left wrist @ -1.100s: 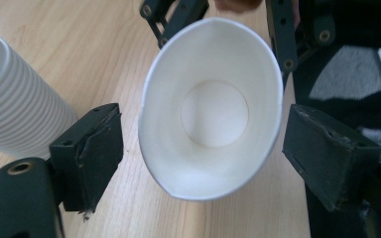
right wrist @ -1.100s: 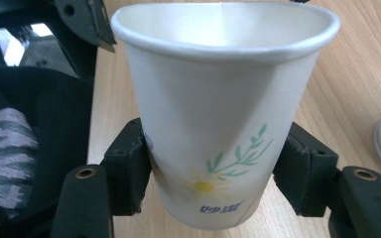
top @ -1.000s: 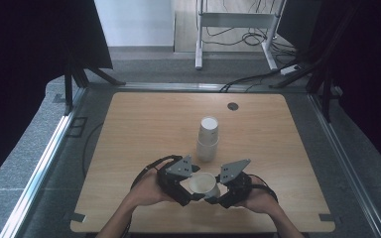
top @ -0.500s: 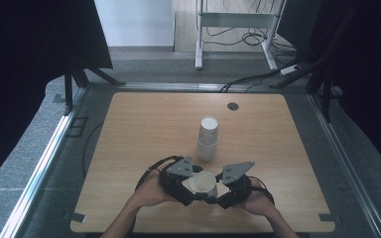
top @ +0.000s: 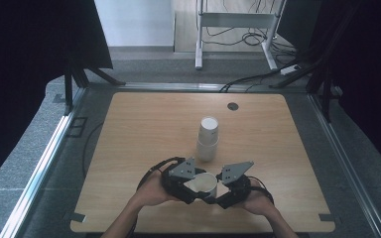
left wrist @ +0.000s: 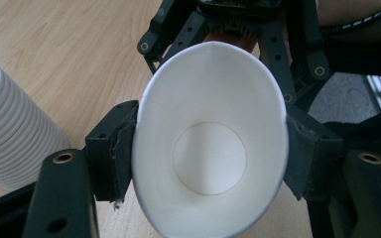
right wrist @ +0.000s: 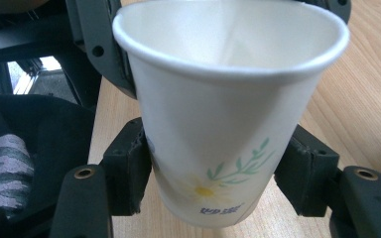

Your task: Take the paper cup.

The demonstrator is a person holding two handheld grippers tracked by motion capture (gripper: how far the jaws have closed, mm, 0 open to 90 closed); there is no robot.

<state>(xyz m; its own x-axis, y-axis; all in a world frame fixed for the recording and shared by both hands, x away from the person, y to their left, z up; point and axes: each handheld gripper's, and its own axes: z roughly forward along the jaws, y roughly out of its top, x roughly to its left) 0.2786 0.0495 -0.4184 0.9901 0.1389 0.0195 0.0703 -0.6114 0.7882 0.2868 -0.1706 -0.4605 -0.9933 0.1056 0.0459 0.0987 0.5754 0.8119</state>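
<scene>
Cup (top: pixel 202 183) near the front edge of the table (top: pixel 144 129), clamped from two sides at once. Left gripper (left wrist: pixel 208 153) closed across the upper wall, squeezing the mouth into an oval. Right gripper (right wrist: pixel 223 168) closed on the lower body, level with the daisy print. Stack (top: pixel 207 139) of more cups just behind, apart from the held one. Hard to tell whether the base rests on the wood or hangs a little above it.

Probably a handover, or a tug to free one cup from another nested inside (only one rim shows, so no way to be sure).

To do it well:
- Ease the left squeeze first. Thin paper, already creased down the inside wall in the right gripper view, and likely to fold for good under more pressure.
- Hold the cup upright and pull along its axis, not sideways.
- Release one gripper only once the other has a firm, level grip. Low on the body is stiffer than near the rim.
- Move slowly and away from the stack to avoid knocking it.
</scene>
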